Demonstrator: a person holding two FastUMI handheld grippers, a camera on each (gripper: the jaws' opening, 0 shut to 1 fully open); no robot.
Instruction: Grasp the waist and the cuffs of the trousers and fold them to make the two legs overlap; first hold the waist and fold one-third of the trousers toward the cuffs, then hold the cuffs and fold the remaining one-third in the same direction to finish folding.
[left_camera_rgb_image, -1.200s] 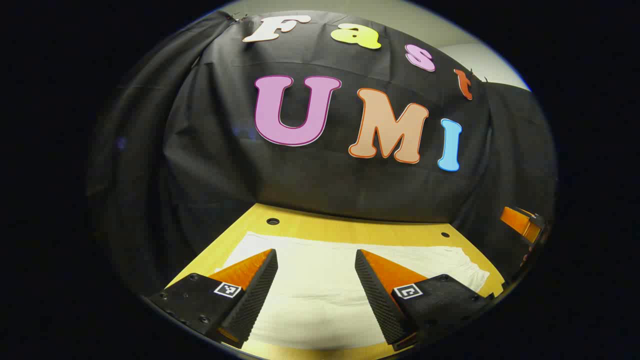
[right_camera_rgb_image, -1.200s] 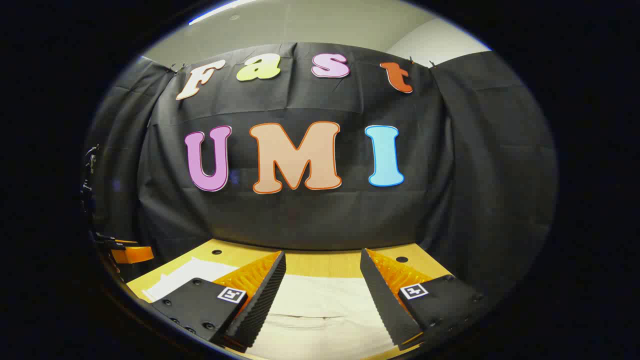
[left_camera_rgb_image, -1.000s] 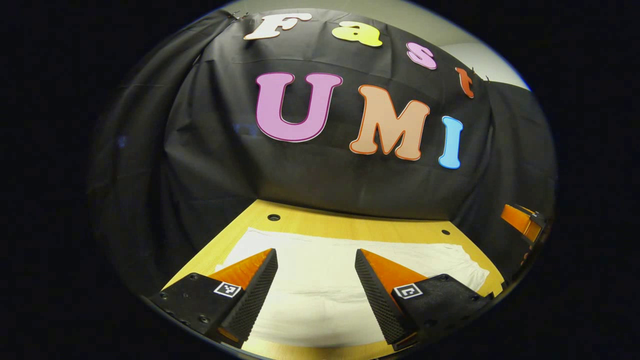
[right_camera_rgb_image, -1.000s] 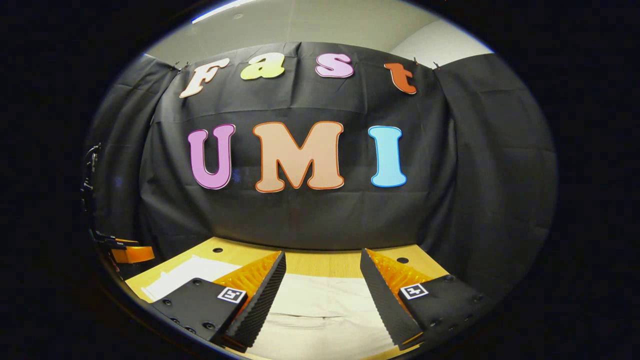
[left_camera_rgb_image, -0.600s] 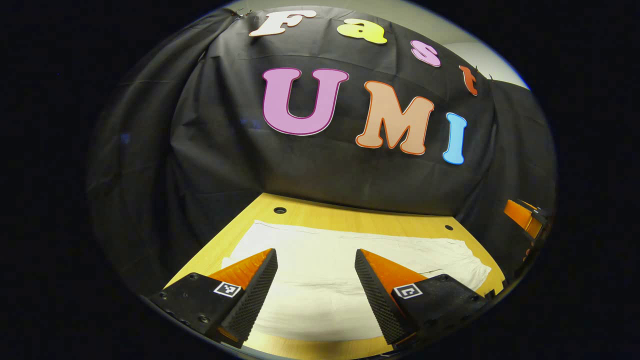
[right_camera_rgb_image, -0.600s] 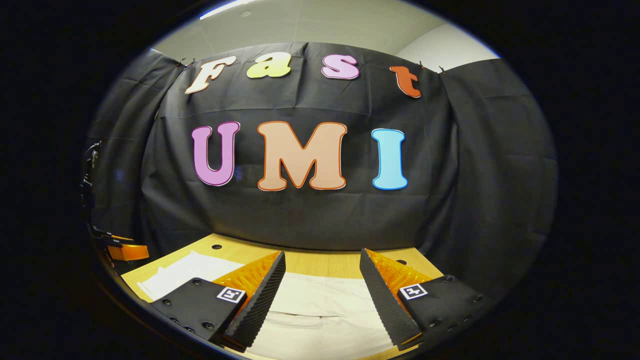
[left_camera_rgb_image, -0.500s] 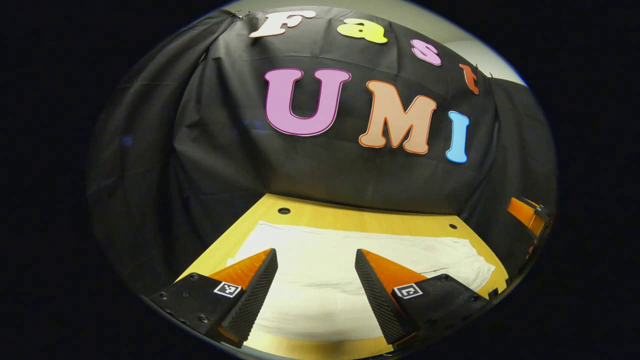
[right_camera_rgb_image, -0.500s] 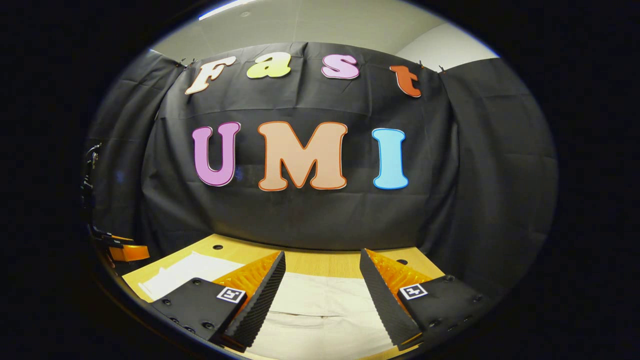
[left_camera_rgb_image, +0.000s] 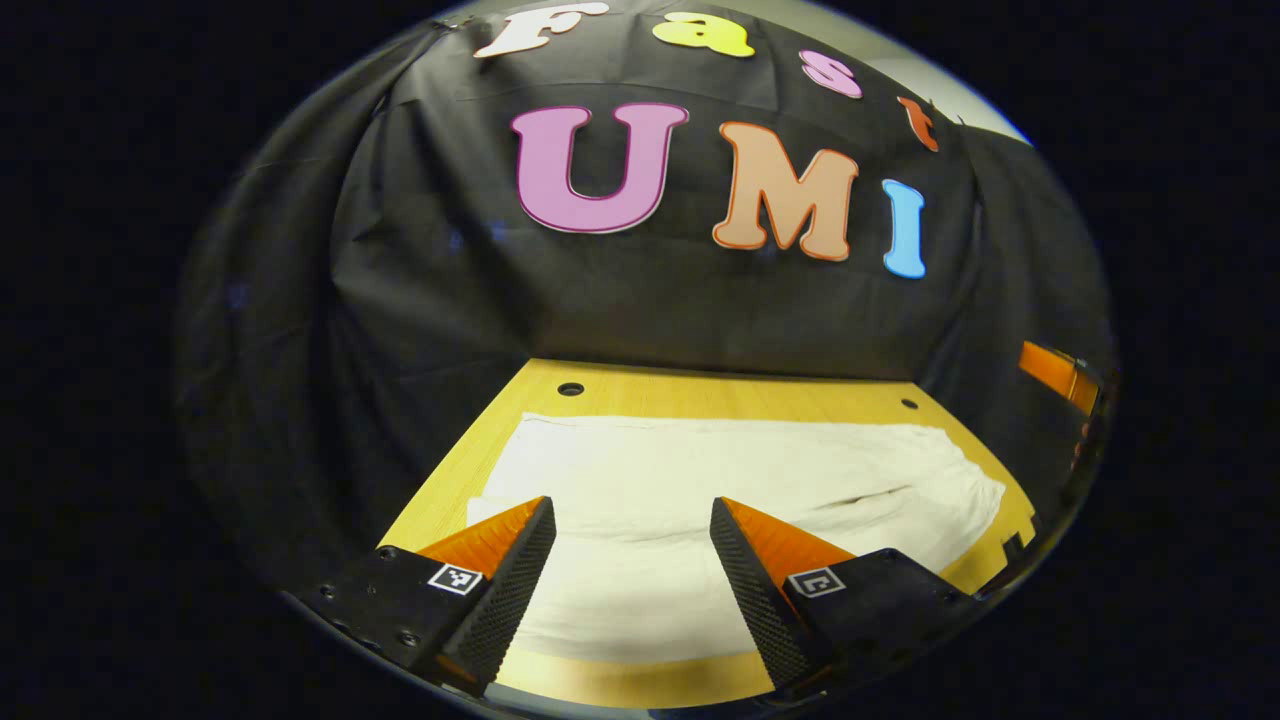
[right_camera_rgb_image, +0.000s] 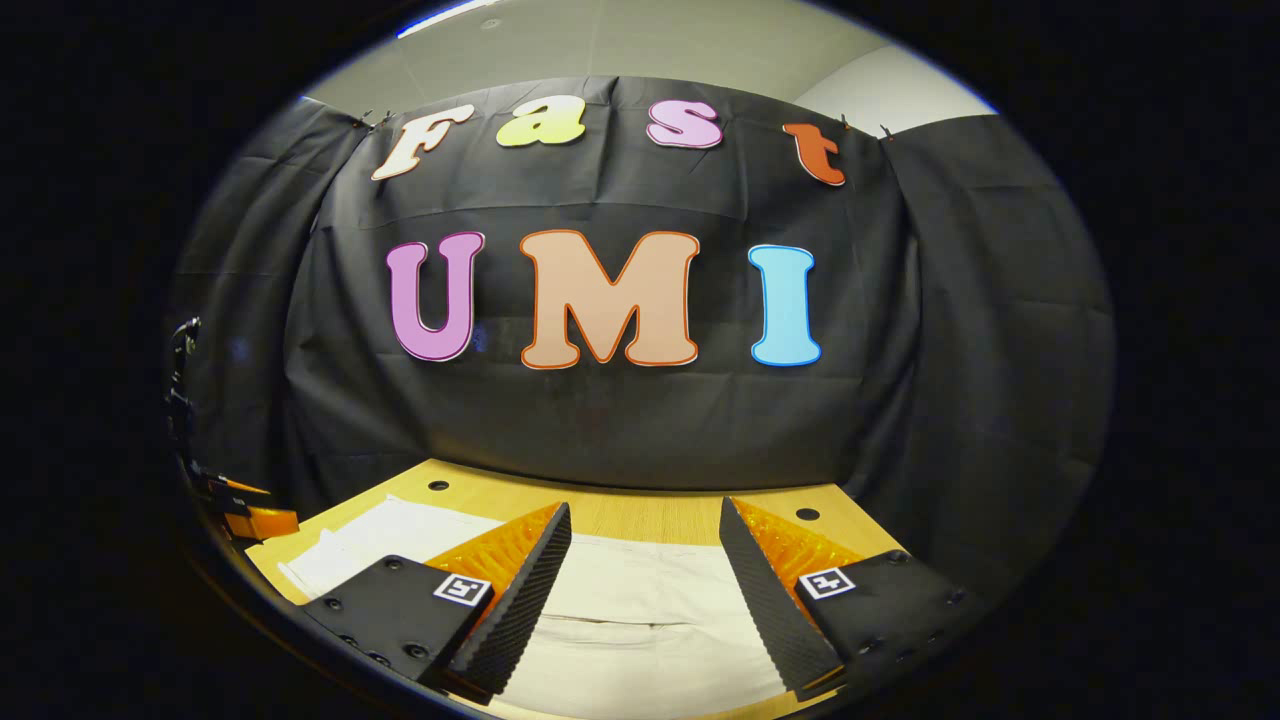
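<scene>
White cloth trousers (left_camera_rgb_image: 740, 470) lie flat and softly creased on the smooth wooden bench (left_camera_rgb_image: 700, 395), which has 2 round holes near its far edge. Above the trousers, the left claw (left_camera_rgb_image: 632, 520) and right claw (right_camera_rgb_image: 645, 525) are both spread, ridged fingers (left_camera_rgb_image: 515, 585) holding nothing.

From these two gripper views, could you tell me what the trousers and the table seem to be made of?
The trousers look like a thin woven cloth, cream and matte: they lie flat with soft creases and a seam. The table looks like light wood or a wood-look laminate, smooth with a faint sheen, faint grain and round holes near the far edge; which of the two cannot be told.
</scene>
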